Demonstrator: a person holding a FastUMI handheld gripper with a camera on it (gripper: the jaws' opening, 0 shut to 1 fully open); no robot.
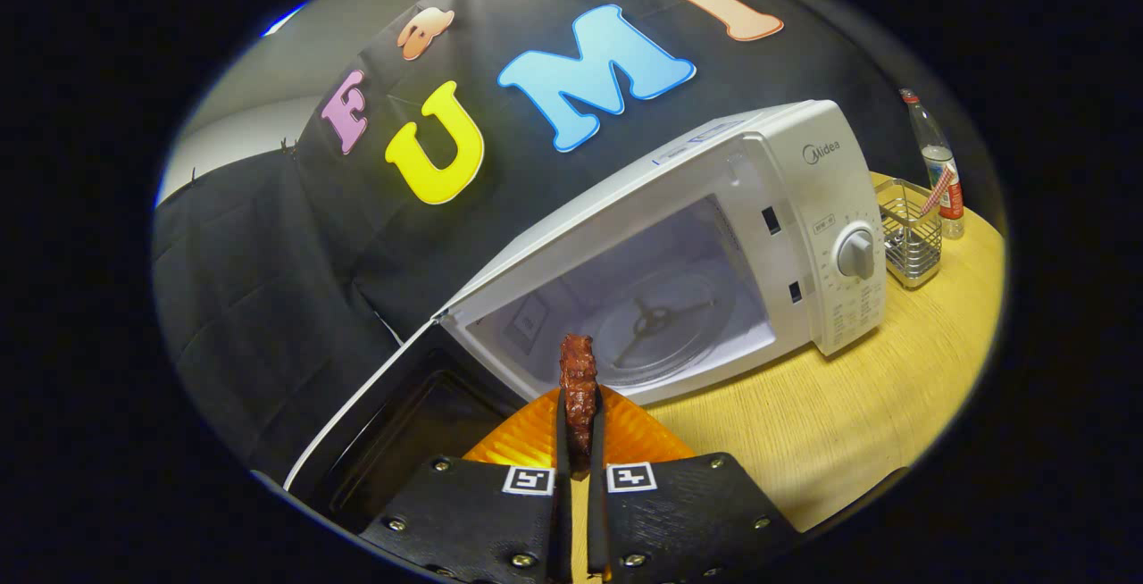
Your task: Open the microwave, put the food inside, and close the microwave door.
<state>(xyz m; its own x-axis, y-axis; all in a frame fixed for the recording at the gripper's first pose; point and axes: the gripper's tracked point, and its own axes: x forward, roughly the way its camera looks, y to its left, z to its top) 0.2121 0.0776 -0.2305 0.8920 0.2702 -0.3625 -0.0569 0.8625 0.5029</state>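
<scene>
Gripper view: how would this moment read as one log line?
gripper: shut on meat piece | orange plate: beneath jaws | microwave: door open, turntable bare | next: likely place food inside

The tongs (pixel 579 428) point forward, their two fingers (pixel 562 441) drawn nearly together, pinching from both sides.

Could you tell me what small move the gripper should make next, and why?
Probably carry the food forward into the microwave. The gripper is shut on the food above the orange plate, the door hangs open, and the turntable lies just beyond.
</scene>
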